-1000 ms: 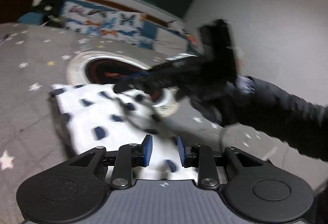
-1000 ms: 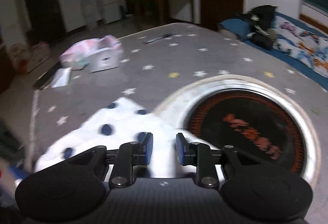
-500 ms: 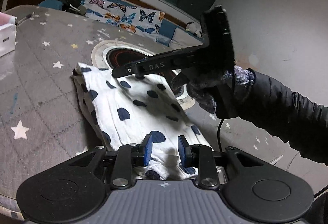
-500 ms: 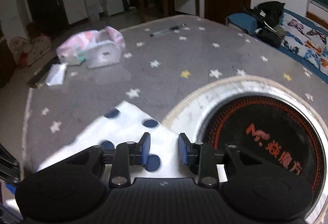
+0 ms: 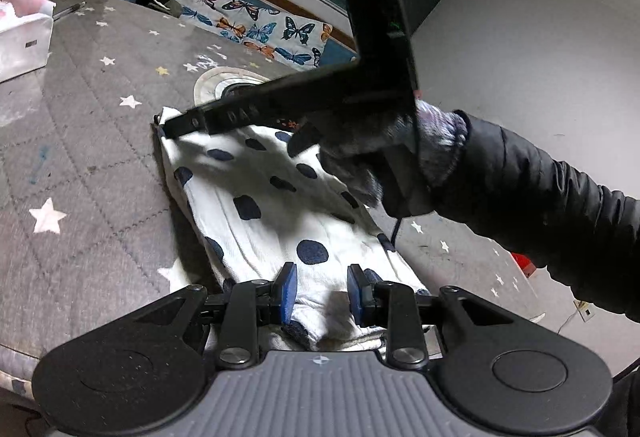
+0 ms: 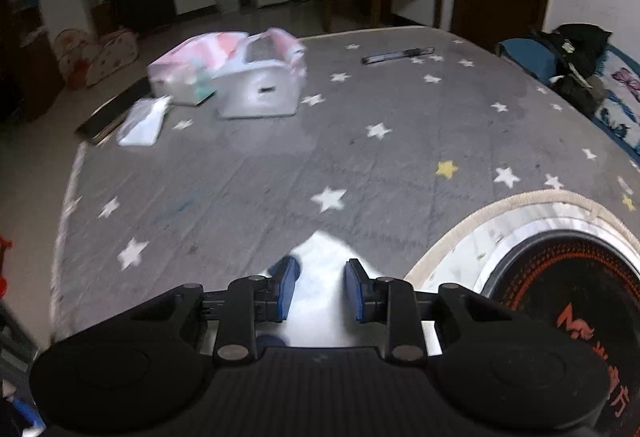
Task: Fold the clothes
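Jaws parted on both grippers, holding nothing: the left gripper hovers at the near end of the garment, which lies in a long strip on the table; the right gripper sits over its far corner. Pinching matching corners evenly should keep the next fold square.
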### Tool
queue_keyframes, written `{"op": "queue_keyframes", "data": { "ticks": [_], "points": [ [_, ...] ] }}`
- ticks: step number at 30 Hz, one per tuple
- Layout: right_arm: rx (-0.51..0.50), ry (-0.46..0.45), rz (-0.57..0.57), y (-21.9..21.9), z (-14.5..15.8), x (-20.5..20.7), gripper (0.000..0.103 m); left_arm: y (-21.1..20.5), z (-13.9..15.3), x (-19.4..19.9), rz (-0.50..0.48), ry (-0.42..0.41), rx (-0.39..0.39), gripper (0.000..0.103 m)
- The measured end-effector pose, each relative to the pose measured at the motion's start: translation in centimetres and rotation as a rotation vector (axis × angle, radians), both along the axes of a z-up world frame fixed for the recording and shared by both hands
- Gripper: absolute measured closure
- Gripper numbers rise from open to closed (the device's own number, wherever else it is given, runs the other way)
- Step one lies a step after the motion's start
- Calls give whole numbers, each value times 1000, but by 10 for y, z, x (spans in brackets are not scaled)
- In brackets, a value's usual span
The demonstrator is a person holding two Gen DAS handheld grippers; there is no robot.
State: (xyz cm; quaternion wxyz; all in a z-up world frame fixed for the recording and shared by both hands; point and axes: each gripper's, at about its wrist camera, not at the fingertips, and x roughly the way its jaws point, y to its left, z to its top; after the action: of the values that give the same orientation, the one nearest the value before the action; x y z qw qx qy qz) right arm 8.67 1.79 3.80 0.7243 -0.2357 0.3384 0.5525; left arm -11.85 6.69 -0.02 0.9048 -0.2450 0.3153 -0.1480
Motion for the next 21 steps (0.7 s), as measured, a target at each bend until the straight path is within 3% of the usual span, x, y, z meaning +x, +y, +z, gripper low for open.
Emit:
{"op": "queue_keyframes", "data": {
  "ticks": [6, 9, 13, 21],
  "points": [
    [39, 16, -34, -3, 9, 9, 74, 2, 9, -4, 6, -15, 7, 73],
    [51, 13, -33, -17, 20, 7, 74, 6, 16, -1, 24, -42, 24, 64],
    [42, -5, -21, -43, 29, -3, 72, 13, 21, 7, 60, -58, 32, 61],
    [14, 29, -11, -97, 18, -35, 68, 21, 10, 20, 116, -25, 38, 61]
  ]
}}
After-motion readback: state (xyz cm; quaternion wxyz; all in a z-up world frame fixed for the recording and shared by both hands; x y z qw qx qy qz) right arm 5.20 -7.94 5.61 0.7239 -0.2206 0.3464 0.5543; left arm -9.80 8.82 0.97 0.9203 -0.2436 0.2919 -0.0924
